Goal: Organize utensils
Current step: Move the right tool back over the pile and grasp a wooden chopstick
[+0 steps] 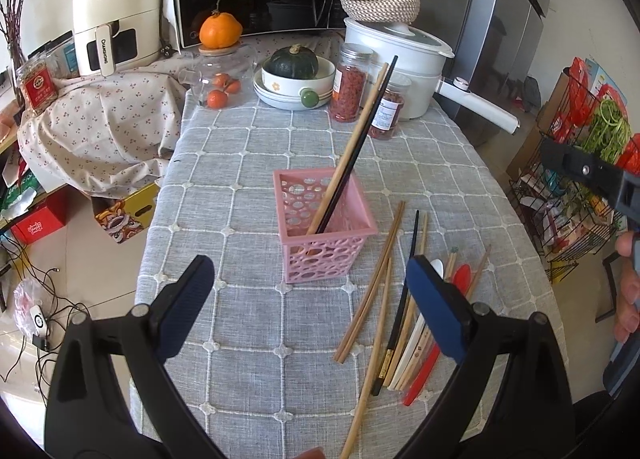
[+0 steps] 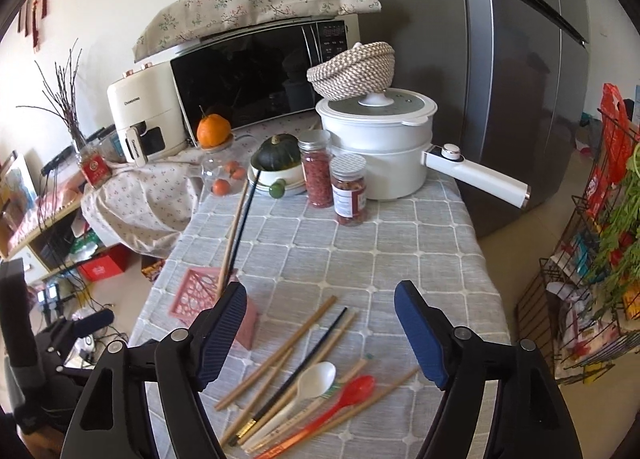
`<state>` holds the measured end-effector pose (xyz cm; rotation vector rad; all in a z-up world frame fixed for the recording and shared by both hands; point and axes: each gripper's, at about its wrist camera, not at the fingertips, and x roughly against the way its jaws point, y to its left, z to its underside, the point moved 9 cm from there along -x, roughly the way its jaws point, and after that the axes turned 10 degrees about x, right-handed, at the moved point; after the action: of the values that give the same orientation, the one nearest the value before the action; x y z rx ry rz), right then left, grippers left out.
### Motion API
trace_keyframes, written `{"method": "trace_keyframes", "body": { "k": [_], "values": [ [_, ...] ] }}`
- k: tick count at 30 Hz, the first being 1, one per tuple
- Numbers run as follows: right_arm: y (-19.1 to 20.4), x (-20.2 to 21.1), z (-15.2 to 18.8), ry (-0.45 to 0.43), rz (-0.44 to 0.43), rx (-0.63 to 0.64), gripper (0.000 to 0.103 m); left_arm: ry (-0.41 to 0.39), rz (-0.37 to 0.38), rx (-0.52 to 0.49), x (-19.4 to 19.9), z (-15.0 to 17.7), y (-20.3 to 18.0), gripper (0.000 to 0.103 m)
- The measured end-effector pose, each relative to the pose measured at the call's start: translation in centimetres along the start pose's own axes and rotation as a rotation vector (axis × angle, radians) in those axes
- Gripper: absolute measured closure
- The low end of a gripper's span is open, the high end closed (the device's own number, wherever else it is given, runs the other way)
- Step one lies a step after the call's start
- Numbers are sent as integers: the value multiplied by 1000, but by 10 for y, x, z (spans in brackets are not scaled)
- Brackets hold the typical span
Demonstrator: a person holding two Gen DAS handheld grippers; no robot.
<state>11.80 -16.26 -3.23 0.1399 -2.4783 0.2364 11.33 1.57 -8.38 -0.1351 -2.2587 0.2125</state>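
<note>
Both claws spread and empty: right claw [image 2: 320,333] hangs directly over the loose utensil pile [image 2: 304,379] on the desk [image 2: 400,227], long axes running away from it, pink holder [image 1: 326,227] to its left.

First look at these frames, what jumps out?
The pink holder mid-table, with one wooden and one black chopstick leaning out of it. Right of it lies a loose pile of chopsticks with a white spoon and a red spoon. Both hand-held grippers, left and right, hover open and empty.
</note>
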Motion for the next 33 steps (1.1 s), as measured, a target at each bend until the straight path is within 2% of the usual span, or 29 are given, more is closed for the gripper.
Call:
{"method": "trace_keyframes", "body": {
  "k": [8,17,21,26,31,33],
  "values": [
    [-18,-22,36,118,20,-26,21,23,-20,-25,-9,8,-5,6],
    [-33,-73,107,423,-42,-197,20,77,-25,-42,-20,20,-11,6],
    [-36,-89,129,504,-51,-223,20,114,-5,-47,-24,26,-16,6],
    [-47,-101,147,564,-25,-265,20,143,7,-53,-27,34,-20,6],
    [-67,-110,164,615,91,-256,20,157,9,-68,-28,37,-22,6],
    [-68,-114,170,637,102,-256,21,161,9,-76,-29,38,-24,6]
  ]
}}
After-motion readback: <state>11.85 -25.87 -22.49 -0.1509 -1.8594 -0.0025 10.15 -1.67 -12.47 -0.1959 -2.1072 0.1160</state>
